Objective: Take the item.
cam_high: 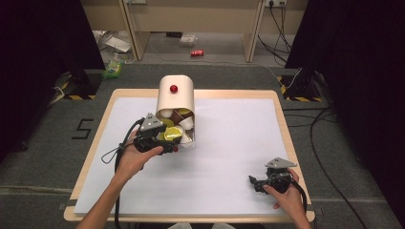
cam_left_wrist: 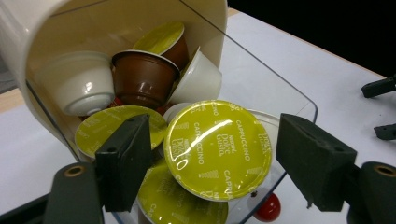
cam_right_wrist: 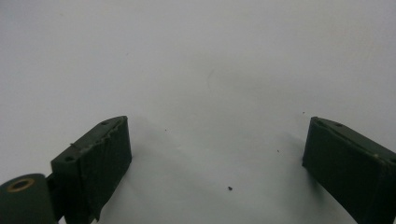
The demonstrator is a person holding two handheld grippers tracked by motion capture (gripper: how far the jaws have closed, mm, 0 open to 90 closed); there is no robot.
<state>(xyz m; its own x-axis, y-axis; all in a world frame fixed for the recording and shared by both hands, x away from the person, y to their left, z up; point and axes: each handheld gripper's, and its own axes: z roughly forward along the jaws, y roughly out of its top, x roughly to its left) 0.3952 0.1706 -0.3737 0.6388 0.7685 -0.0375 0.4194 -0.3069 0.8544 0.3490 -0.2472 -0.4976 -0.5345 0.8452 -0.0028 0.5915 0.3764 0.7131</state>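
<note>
Left tongs (cam_left_wrist: pixel 205 172) spread wide around the top coffee pod (cam_left_wrist: pixel 218 149), not gripping yet; it sits at the mouth of the cream dispenser (cam_high: pixel 175 98), twelve o'clock on the worktop (cam_high: pixel 229 138). Looks light, foil lid dentable, so pinch the stiff rim. Right tongs (cam_right_wrist: pixel 217 168) gape, idle at five o'clock

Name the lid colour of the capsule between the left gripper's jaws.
Yellow-green foil lid, clearest in the left gripper view.

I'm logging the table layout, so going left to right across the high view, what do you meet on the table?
Left hand-held gripper → cream capsule holder → bare white sheet → right hand-held gripper.
</note>
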